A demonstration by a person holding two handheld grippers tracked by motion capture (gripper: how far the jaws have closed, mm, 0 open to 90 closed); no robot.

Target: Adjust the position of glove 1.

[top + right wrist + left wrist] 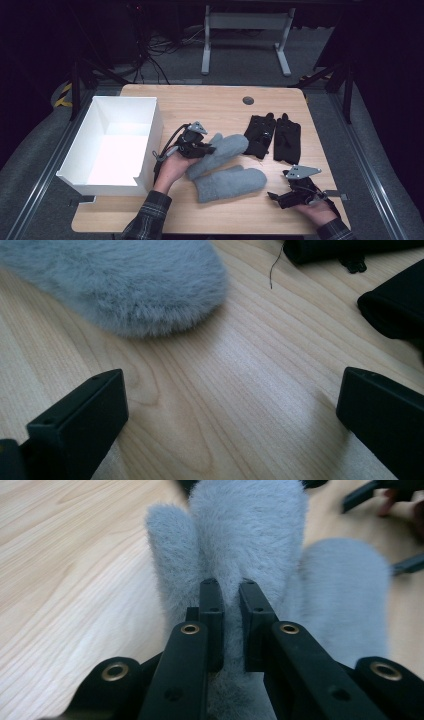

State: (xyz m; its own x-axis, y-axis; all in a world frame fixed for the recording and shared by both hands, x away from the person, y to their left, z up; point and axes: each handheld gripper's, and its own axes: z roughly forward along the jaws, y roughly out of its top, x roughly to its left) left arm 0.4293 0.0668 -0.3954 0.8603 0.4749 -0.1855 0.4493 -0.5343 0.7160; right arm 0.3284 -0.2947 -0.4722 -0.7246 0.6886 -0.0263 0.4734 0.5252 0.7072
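The grey mitten (220,152) lies slantwise on the counter (210,102) just right of the white box (150,130), its rounded tip pointing to the far right and its cuff end in the left gripper (202,148). In the left gripper view the two black fingers (212,610) stand close together with a fold of the mitten's fuzzy fabric (250,535) pinched between them; only a narrow strip of grey fur shows in the gap, so the grip is closed on the mitten. A second grey mitten (230,184) lies just nearer, touching or nearly touching the first along its side, and it shows as a blurred grey mass (345,595) to the right of the held one in the left gripper view. Farther right, a pair of black gloves (273,136) lies side by side on the counter, cuffs toward the near edge. The right gripper (280,197) rests at the near right of the counter in the person's right hand (317,210), pointing left toward the second mitten. In the right gripper view its fingers (80,415) are spread wide with bare wood between them, touching nothing; the second mitten's rounded end (130,285) lies a little beyond them, apart from both.
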